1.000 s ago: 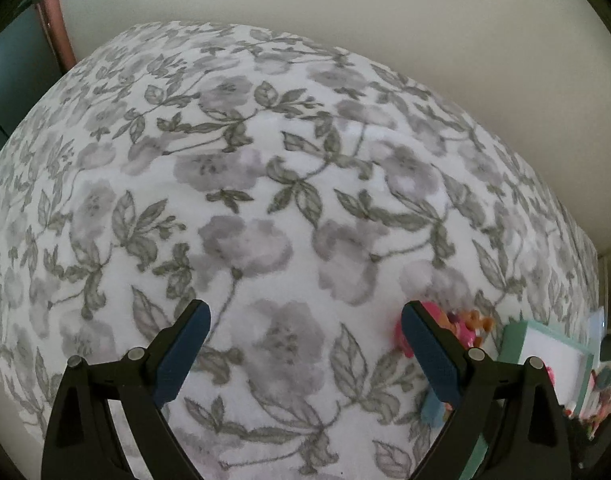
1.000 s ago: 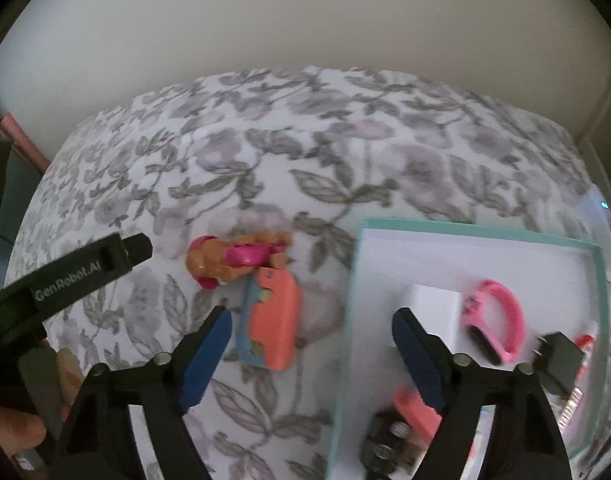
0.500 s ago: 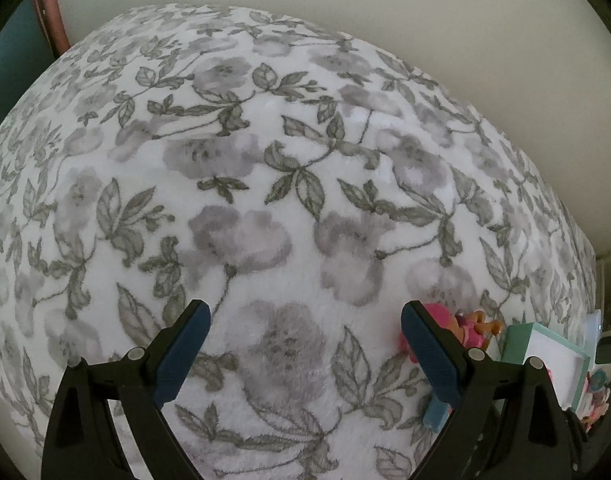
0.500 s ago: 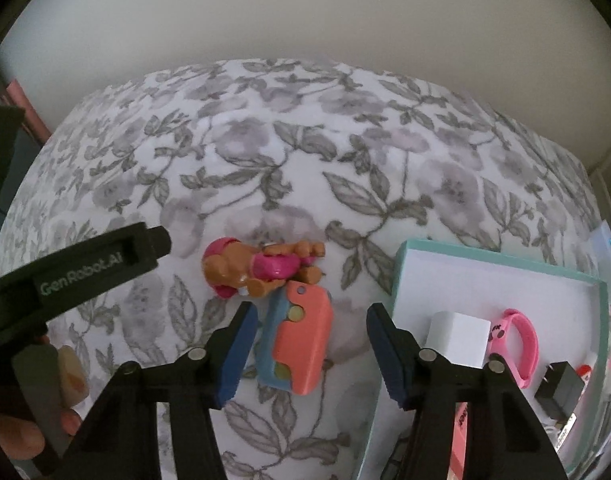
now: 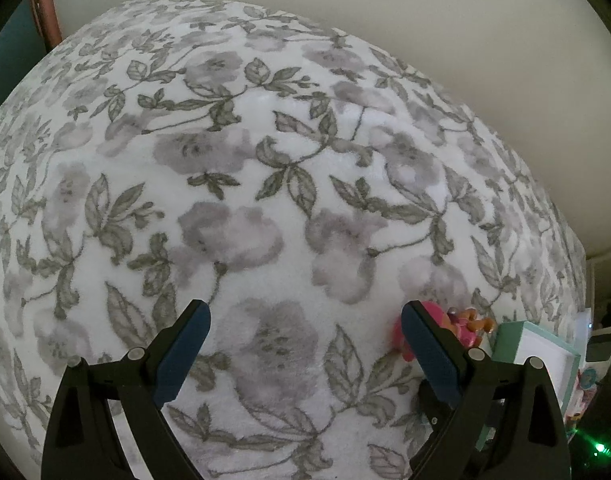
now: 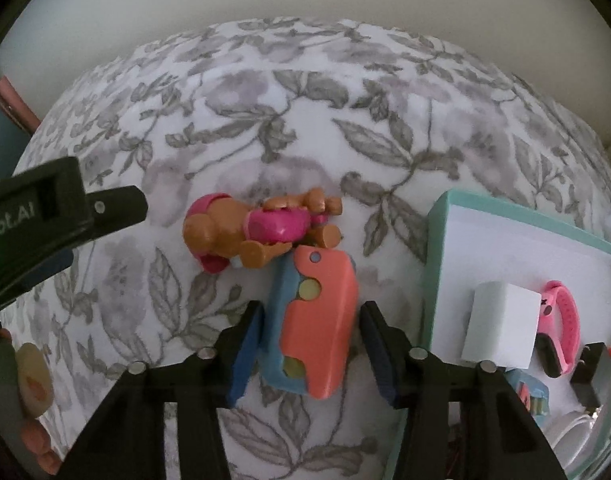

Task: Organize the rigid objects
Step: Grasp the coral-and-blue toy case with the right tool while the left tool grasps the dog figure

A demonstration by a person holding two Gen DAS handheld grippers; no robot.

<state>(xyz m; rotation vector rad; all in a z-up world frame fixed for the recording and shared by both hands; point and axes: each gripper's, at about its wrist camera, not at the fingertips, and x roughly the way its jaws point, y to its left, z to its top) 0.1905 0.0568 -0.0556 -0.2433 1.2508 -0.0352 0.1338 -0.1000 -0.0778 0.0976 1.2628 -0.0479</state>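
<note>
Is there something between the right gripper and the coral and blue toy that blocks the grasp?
Nothing visible does. The right gripper is closing with the coral and blue toy between its jaws; the dog figure lies beyond.

A floral blanket (image 6: 405, 92) carries a dog figure (image 6: 241, 232), a coral-and-blue toy (image 6: 317, 320) and a teal-rimmed tray (image 6: 437, 264).

1. One floral blanket (image 6: 305, 128) spread under everything
2. One toy dog (image 6: 241, 232), brown and pink, lying on its side
3. One coral-and-blue toy block (image 6: 317, 320)
4. One teal-rimmed white tray (image 6: 437, 240)
5. Inside the tray: one white box (image 6: 501, 324), one pink band (image 6: 565, 312), one small black item (image 6: 589, 372), plus a few more pieces too cut off to count
6. Two grippers: right gripper (image 6: 309, 344), left gripper (image 5: 305, 344)
</note>
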